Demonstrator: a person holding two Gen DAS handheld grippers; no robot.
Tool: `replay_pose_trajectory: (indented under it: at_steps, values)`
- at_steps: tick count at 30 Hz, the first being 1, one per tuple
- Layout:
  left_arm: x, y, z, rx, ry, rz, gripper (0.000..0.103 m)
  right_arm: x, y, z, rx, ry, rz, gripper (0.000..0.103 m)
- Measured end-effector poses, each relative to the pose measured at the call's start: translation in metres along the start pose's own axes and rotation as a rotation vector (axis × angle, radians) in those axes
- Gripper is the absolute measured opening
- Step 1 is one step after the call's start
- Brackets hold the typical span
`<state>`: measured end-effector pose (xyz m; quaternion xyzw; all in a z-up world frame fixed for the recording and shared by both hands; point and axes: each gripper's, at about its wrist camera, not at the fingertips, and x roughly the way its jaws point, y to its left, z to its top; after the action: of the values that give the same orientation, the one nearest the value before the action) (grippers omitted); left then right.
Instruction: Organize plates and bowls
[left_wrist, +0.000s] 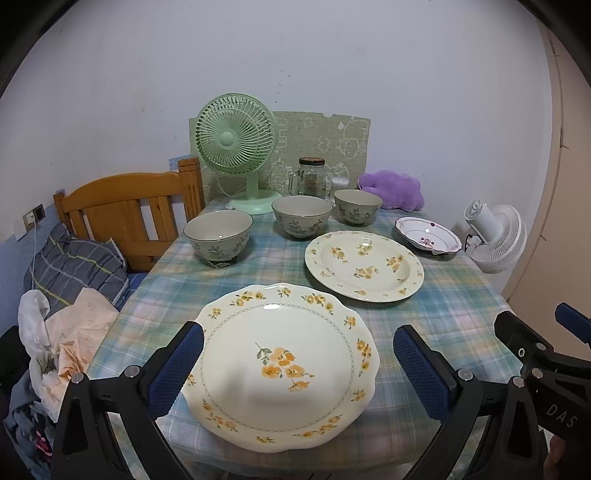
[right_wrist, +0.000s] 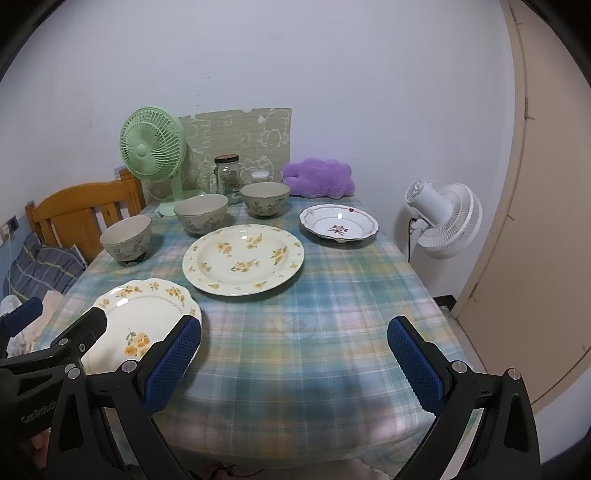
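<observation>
Left wrist view is showing a heap of clothes beside the table, while the right wrist view is showing a door. Both the left gripper and right gripper are hanging released, the scalloped plate lying between the left one's fingers. Beyond it, the round plate, three bowls and small dish are sitting empty.

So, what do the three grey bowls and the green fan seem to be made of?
The three grey bowls look like glazed ceramic or stoneware: thick walls, painted leaf pattern, small bright glints inside the rims. The green fan looks like moulded plastic with a soft satin finish: thin even grille ribs, one uniform pale green colour on grille, stem and base. Neither can be confirmed by sight alone.
</observation>
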<state>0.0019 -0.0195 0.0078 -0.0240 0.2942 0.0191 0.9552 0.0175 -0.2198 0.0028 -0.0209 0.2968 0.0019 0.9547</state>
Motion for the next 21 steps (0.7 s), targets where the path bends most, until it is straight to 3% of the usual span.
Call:
replay_pose_trajectory:
  at_steps: [21]
  values:
    - [-0.0044, -0.0043, -0.0011, 0.016, -0.013, 0.013, 0.103, 0.0011, -0.0039, -0.0007, 0.014, 0.011, 0.014, 0.102]
